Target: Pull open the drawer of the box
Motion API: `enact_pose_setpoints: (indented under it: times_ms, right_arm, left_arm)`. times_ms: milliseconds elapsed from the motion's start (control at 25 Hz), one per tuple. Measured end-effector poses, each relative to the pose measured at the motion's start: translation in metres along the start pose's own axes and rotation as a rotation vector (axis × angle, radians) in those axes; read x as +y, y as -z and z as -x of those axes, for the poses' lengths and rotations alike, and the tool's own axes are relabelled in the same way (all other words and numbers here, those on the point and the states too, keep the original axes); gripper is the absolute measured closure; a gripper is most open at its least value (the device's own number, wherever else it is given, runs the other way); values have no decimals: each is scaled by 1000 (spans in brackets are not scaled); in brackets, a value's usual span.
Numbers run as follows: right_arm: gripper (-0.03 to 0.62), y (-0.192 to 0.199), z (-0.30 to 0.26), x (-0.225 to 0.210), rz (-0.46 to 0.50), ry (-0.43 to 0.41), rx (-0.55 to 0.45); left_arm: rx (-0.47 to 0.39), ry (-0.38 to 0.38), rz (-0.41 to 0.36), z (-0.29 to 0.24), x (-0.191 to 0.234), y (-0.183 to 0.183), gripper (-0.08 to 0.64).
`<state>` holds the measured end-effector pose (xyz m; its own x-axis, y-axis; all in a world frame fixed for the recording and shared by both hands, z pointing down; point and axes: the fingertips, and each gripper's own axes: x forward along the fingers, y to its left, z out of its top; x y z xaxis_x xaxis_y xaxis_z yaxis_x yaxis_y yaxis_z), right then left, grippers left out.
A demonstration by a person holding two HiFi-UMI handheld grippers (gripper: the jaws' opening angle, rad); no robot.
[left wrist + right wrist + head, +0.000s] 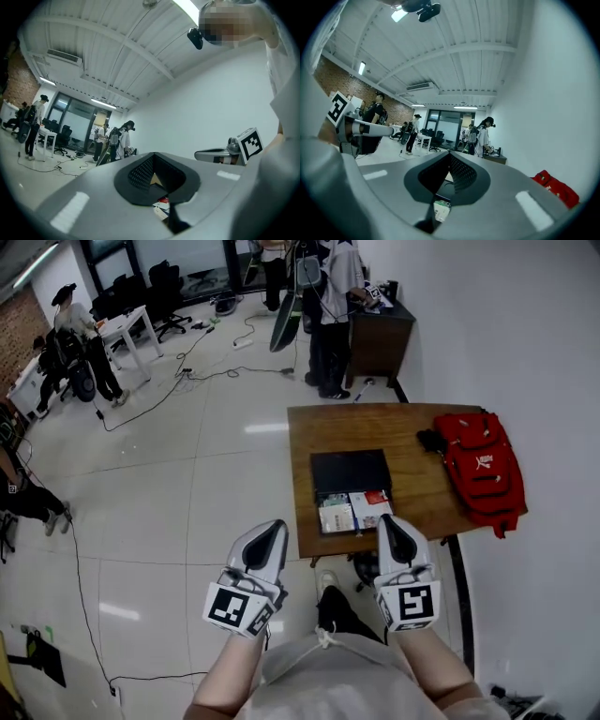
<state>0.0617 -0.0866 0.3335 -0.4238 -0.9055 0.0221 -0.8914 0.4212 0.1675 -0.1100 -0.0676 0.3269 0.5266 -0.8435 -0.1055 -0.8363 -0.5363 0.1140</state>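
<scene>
**A:** The box (349, 472) lies flat and dark on the wooden surface (422, 498), near its front edge. Its drawer (354, 512) already stands out toward us, with papers (337, 515) showing inside.

**B:** So we judge the pull done, or nearly. How do we expect it to handle?

**A:** Stiff, shallow and probably light. The whole box may slide if we tug, so we would pinch the drawer's front lip with one tool and steady the lid with the other.

**B:** And our tools?

**A:** The left tool (272, 532) and the right tool (394, 529) are both held up close to our chest, well apart from the drawer. Each has its pads pressed together on nothing.

**B:** What does each view give us that the others don't?

**A:** Only the head view shows the box and drawer whole. The gripper views look level across the room. We get a sliver of paper under the pads and people (480, 136) far off. The right gripper view also shows the red backpack (555, 188) that lies right of the box.
</scene>
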Motion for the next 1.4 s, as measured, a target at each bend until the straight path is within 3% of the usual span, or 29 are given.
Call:
enact_pose_setpoints:
  times_ms: [280, 680, 1160, 1400]
  right_arm:
    - [586, 6, 47, 35, -42, -16, 0]
    - [586, 6, 69, 53, -42, -63, -59]
    - [584, 25, 100, 35, -85, -141, -33]
    - [584, 30, 115, 21, -115, -168, -23]
  left_arm:
    - [44, -5, 14, 46, -25, 20, 557]
    - [45, 0, -86, 63, -46, 19, 557]
    - [42, 53, -83, 50, -108, 25, 557]
    - [49, 30, -69, 48, -130, 29, 557]
